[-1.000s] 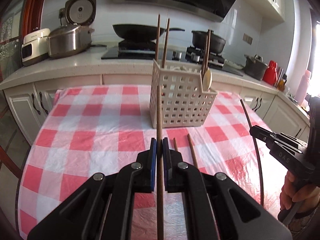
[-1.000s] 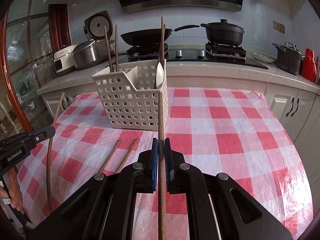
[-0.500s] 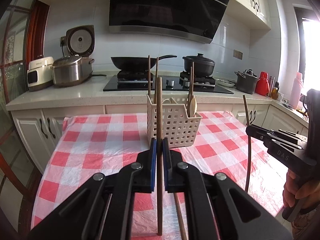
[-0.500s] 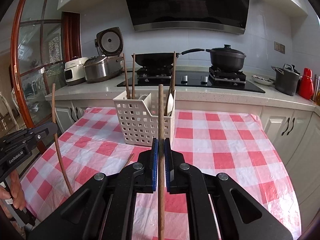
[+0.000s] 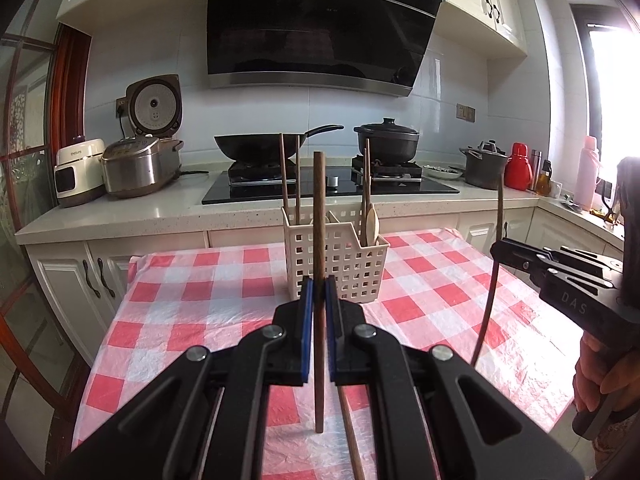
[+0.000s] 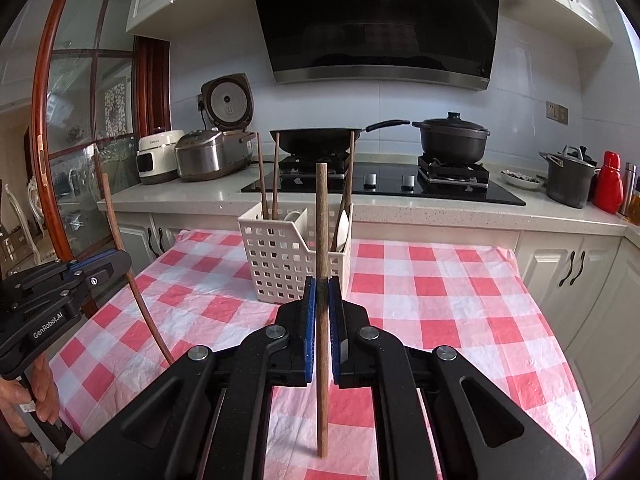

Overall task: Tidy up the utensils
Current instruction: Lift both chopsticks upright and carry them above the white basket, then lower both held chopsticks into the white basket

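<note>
In the left wrist view my left gripper [image 5: 319, 285] is shut on a brown chopstick [image 5: 319, 208], held upright above the checked tablecloth [image 5: 192, 320]. The white slotted basket [image 5: 340, 264] stands just beyond it, holding upright chopsticks and a pale spoon [image 5: 372, 224]. Another chopstick [image 5: 351, 436] lies on the cloth below the gripper. At the right, my right gripper [image 5: 498, 248] holds a thin dark chopstick [image 5: 490, 300]. In the right wrist view my right gripper [image 6: 321, 285] is shut on its upright chopstick [image 6: 321, 216], in front of the basket [image 6: 280, 264]. My left gripper [image 6: 120, 260] is at the left.
Behind the table runs a white counter [image 5: 140, 216] with two rice cookers [image 5: 140, 160], a hob with a black wok [image 5: 256, 148] and a lidded pot [image 5: 386, 144], and a red bottle [image 5: 518, 166]. A person's hand [image 5: 596, 376] grips the right tool.
Both grippers have risen and tipped upward, each with its chopstick, whose lower end now hangs above the cloth. The basket sits lower and smaller in both views.
</note>
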Available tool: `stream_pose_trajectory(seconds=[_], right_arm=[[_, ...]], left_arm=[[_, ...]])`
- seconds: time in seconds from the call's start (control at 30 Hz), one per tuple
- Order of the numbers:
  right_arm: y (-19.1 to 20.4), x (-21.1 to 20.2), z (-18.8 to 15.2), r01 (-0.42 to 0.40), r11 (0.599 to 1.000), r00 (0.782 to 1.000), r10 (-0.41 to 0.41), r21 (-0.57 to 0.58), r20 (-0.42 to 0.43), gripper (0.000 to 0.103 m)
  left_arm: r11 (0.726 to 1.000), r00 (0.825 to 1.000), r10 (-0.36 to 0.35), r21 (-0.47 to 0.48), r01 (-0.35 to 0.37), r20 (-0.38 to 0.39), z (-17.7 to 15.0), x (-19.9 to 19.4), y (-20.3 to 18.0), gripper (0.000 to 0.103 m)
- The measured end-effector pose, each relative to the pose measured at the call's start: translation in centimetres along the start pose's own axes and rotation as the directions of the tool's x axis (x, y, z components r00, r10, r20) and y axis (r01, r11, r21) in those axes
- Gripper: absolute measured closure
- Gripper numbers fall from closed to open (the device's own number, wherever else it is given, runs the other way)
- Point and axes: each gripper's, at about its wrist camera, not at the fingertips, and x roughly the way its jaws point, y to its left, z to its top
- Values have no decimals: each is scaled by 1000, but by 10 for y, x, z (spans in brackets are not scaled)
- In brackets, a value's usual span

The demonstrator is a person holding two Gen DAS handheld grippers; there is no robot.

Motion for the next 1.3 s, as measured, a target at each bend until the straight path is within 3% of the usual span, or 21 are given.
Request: stream_pose_trajectory(seconds=[0.13, 1.3], right_arm=[[4, -8, 2, -5, 1000, 999, 5, -22, 37, 97], [6, -2, 12, 2, 1000, 998, 0, -29, 63, 97]], left_arm=[[1000, 1000, 1, 9, -1, 3, 1, -2, -3, 97], [999, 999, 13, 38, -14, 31, 10, -1, -9, 97]])
